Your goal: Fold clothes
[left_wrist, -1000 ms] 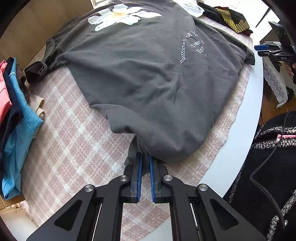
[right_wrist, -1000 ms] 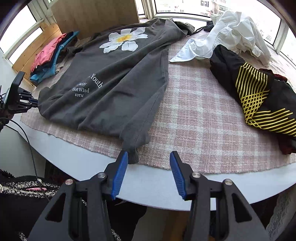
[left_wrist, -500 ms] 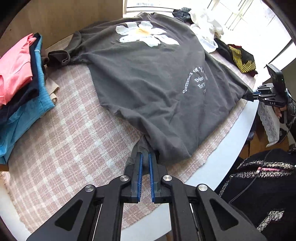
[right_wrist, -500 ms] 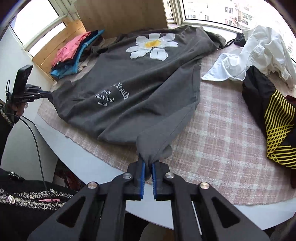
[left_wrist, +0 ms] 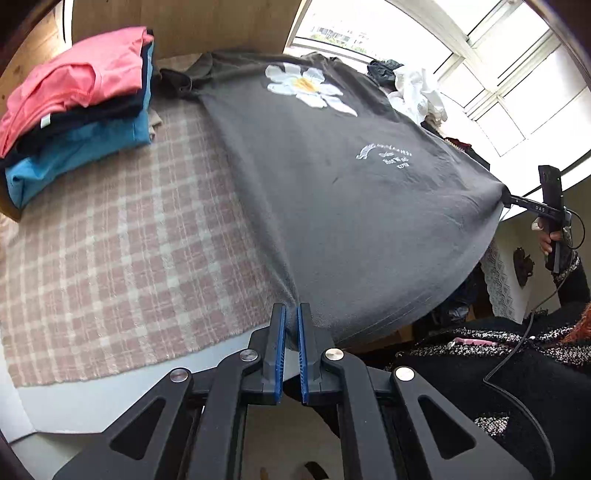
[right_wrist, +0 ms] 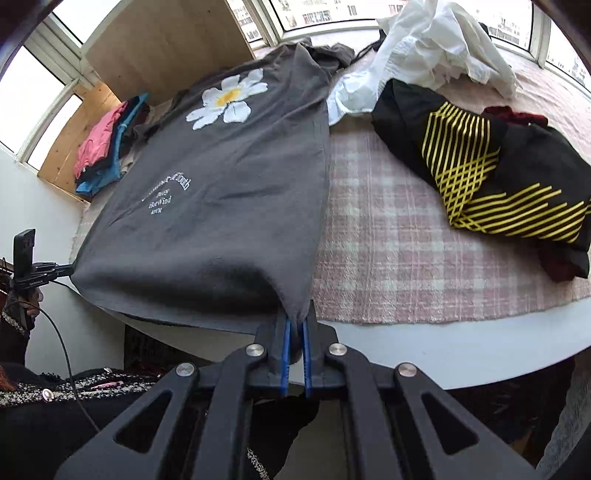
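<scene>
Pink-white plaid cloth (left_wrist: 110,236) covers most of round white table (left_wrist: 92,402); bare table rim shows on my side, cloth edge stops short of it. Same cloth (right_wrist: 399,236) and rim (right_wrist: 443,350) in right view. Wooden board (right_wrist: 166,48) stands upright at far edge, against window (right_wrist: 29,85). Buildings (right_wrist: 325,14) visible through far panes. White lace fabric (left_wrist: 498,280) hangs beyond table, low right in left view. Black cable (left_wrist: 517,362) loops across my black tweed jacket (left_wrist: 480,369).
</scene>
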Demonstrator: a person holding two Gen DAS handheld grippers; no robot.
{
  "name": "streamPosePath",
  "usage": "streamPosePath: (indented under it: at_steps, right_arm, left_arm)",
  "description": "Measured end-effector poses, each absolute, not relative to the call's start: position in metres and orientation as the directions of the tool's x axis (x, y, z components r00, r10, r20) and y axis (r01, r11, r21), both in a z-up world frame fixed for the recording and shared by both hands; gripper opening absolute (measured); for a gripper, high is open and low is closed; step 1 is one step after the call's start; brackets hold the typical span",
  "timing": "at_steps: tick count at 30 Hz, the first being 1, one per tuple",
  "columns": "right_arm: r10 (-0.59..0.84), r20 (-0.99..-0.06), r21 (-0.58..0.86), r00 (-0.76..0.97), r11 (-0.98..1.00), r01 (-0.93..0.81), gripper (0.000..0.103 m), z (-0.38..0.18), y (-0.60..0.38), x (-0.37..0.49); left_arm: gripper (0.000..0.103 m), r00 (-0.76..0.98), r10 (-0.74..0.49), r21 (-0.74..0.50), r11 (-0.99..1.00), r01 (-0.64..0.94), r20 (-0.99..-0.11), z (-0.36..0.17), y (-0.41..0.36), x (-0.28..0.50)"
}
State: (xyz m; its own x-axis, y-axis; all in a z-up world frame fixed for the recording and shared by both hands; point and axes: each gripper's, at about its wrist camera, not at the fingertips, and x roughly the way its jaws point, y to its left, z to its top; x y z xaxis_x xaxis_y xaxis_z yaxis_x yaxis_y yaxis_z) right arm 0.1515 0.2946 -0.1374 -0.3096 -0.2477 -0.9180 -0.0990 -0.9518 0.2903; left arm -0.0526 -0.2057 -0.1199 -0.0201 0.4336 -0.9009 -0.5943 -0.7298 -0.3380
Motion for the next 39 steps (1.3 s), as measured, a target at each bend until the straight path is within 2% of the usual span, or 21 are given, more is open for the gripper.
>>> streamPosePath:
  at_steps: [4, 11, 14, 16, 21, 26, 27, 29, 33, 37, 39]
  right_arm:
    - [-0.251, -0.943, 0.283, -0.219, -0.950, -0.132, 0.005, -0.179, 0.296, 0.157]
    - [-0.212, -0.956, 0.237, -0.201, -0.965, -0.109, 0.005, -0.176, 0.302, 0.163]
    - [-0.211, -0.960, 0.233, -0.182, -0.966, -0.109, 0.005, -0.182, 0.299, 0.167]
    - [-0.214, -0.958, 0.237, -0.193, -0.966, -0.101, 0.005, -0.170, 0.299, 0.173]
    - [-0.230, -0.951, 0.249, -0.205, -0.966, -0.075, 0.005, -0.139, 0.300, 0.191]
    - [-0.189, -0.979, 0.196, -0.080, -0.976, -0.091, 0.008, -0.176, 0.294, 0.177]
    - [-0.184, -0.982, 0.188, -0.048, -0.977, -0.100, 0.010, -0.181, 0.294, 0.173]
    - [-0.143, -0.986, 0.151, -0.089, -0.985, -0.090, 0.014, -0.159, 0.301, 0.165]
    - [-0.060, -0.984, 0.073, -0.170, -0.995, -0.074, 0.032, -0.115, 0.314, 0.149]
    - [0.002, -0.951, 0.028, -0.310, -0.995, -0.092, 0.041, -0.072, 0.326, 0.103]
    - [0.021, -0.925, 0.013, -0.379, -0.996, -0.086, 0.042, -0.057, 0.328, 0.065]
  left_arm:
    - [0.006, 0.060, 0.369, -0.334, -0.744, -0.578, -0.927, -0.171, -0.192, -0.047]
    - [0.006, 0.045, 0.355, -0.311, -0.742, -0.594, -0.934, -0.166, -0.182, -0.048]
    - [0.006, 0.091, 0.305, -0.296, -0.742, -0.601, -0.948, -0.187, -0.176, -0.042]
    - [0.006, 0.106, 0.317, -0.317, -0.745, -0.587, -0.942, -0.192, -0.175, -0.039]
    - [0.005, 0.065, 0.343, -0.313, -0.743, -0.591, -0.937, -0.159, -0.184, -0.025]
    - [0.003, 0.118, 0.291, -0.304, -0.754, -0.582, -0.949, -0.183, -0.184, -0.028]
    - [0.003, 0.129, 0.281, -0.302, -0.757, -0.580, -0.951, -0.188, -0.185, -0.028]
    - [0.003, 0.127, 0.242, -0.269, -0.760, -0.592, -0.962, -0.193, -0.187, -0.032]
    - [0.005, 0.058, 0.218, -0.206, -0.754, -0.624, -0.974, -0.165, -0.199, -0.047]
    - [0.005, -0.050, 0.198, -0.117, -0.744, -0.657, -0.979, -0.132, -0.207, -0.078]
    - [0.005, -0.101, 0.213, -0.085, -0.716, -0.693, -0.972, -0.120, -0.196, -0.105]
